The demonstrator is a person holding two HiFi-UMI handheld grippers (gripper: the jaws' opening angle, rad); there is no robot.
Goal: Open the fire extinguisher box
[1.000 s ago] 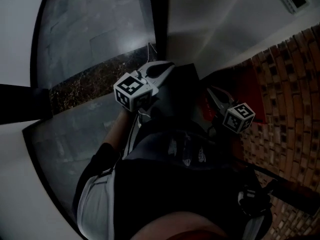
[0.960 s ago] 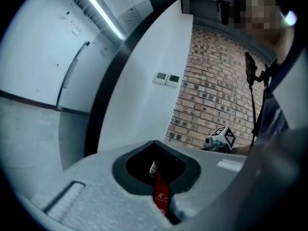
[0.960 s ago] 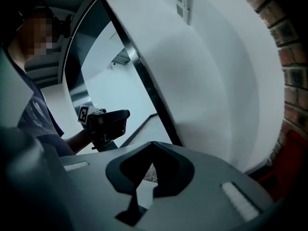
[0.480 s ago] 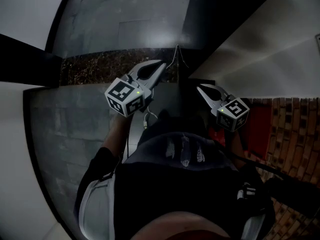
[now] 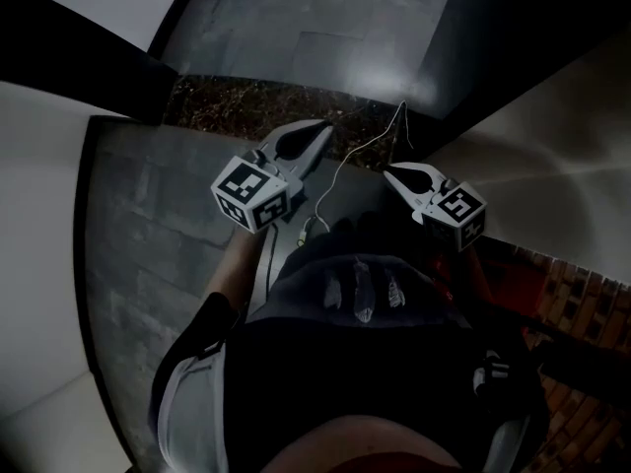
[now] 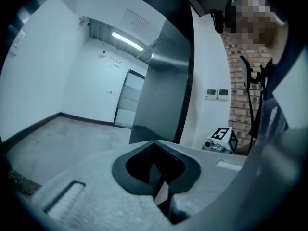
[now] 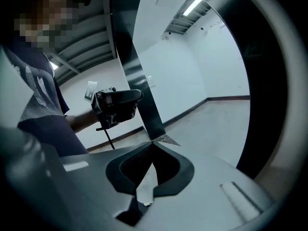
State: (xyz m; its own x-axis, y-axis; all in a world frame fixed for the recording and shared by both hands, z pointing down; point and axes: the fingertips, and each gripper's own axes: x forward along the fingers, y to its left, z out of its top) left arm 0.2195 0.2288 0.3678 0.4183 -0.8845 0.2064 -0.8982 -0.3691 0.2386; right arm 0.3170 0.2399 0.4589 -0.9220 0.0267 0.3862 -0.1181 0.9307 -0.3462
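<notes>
In the head view the red fire extinguisher box (image 5: 515, 282) shows only as a dim red patch low on the right, behind both grippers. My left gripper (image 5: 325, 126) points away from it over the speckled floor strip (image 5: 256, 106), jaws closed tip to tip with nothing between them (image 6: 154, 141). My right gripper (image 5: 386, 169) hangs beside it, also pointing away from the box. Its jaws meet at the tips and hold nothing (image 7: 153, 141). Each gripper view shows the other gripper off to the side: the right one (image 6: 222, 137) and the left one (image 7: 118, 105).
A dark steel pillar (image 6: 166, 81) stands ahead, with an open grey-floored room beyond it and a door (image 6: 130, 100) at the back. A brick wall (image 5: 592, 412) runs along the lower right. A thin cable (image 5: 340, 170) dangles between the grippers. Two small wall panels (image 6: 216, 94) sit beside the bricks.
The head view has swung left, so the red box and brick wall slid to the lower right. Both grippers have swung away from the box toward the speckled strip. Their jaws look the same.
</notes>
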